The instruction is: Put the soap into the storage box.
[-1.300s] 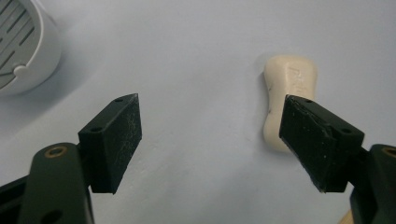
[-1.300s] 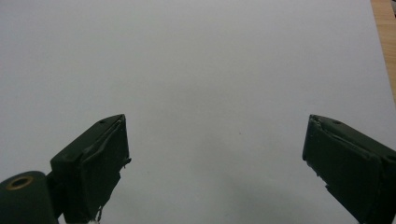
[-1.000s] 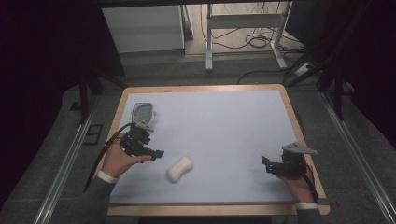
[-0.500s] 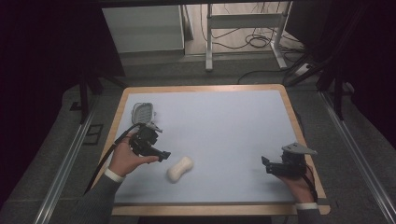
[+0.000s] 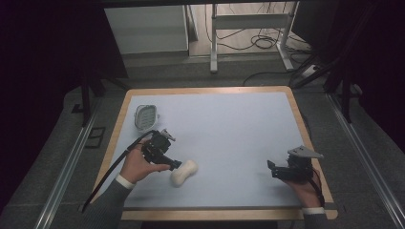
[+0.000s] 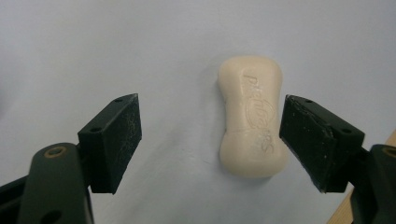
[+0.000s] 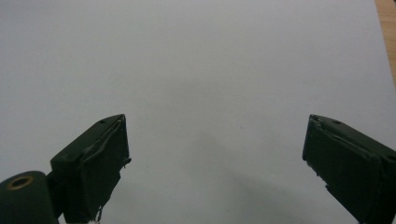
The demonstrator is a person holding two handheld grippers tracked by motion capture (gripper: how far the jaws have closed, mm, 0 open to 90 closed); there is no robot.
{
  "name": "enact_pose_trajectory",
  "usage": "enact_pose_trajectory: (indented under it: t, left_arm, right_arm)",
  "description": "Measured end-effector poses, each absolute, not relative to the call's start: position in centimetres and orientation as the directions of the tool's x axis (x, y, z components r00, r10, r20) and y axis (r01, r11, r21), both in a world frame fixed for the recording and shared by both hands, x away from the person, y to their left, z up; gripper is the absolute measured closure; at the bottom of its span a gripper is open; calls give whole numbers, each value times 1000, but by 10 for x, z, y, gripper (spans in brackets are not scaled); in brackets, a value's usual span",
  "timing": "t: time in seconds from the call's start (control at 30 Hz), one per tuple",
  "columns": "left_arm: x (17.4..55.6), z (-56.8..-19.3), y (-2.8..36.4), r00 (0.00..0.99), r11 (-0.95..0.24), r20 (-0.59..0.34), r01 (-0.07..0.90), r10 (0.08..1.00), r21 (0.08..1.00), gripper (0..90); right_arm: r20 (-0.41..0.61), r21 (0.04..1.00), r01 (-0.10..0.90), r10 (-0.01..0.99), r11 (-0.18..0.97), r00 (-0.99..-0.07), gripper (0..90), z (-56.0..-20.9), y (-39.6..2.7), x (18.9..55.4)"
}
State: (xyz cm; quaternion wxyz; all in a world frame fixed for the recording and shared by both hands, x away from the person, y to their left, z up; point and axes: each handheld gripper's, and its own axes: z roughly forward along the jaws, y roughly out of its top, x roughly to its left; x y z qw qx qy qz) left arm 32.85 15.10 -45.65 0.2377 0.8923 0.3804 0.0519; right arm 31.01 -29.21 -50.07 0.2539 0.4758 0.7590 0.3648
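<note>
Left claw: the left claw [image 5: 175,165] sits low over the near left part of the table [image 5: 229,124], held in the person's left hand [image 5: 138,164], its jaws spread wide with nothing between the pads.
Soap bar: a cream, waisted soap bar [image 6: 252,116] lies flat on the table just ahead of the left claw. In the left gripper view it lies inside the open gap, far closer to the right-hand jaw than to the other; whether that jaw touches it cannot be told. Raised lettering runs along its top face.
Soap bar from above: in the high view the soap bar [image 5: 184,172] lies directly in front of the left claw's tips, on the side toward the right claw.
Right claw: the right claw [image 5: 273,168] rests near the table's near right edge, well apart from the soap, held in the right hand [image 5: 305,188]. Its jaws stand wide over bare table surface.
Soap dish: a pale ribbed soap dish [image 5: 145,116] stands behind the left claw, toward the far left corner.
Cable: a black cable [image 5: 112,169] trails from the left claw toward the person.
</note>
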Motion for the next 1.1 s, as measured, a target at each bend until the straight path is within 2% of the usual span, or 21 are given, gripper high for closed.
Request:
enact_pose_trajectory:
  t: [0.83,1.1]
  left_arm:
    - [326,-495,114,744,-674,-96,645,661,361,232]
    - [328,-507,109,742,-681,-99,652,663,334,281]
  right_arm:
    - [-47,791,541,911,285,-411,70,-503,-292,310]
    - [-49,790,543,912,284,-407,70,-504,-293,310]
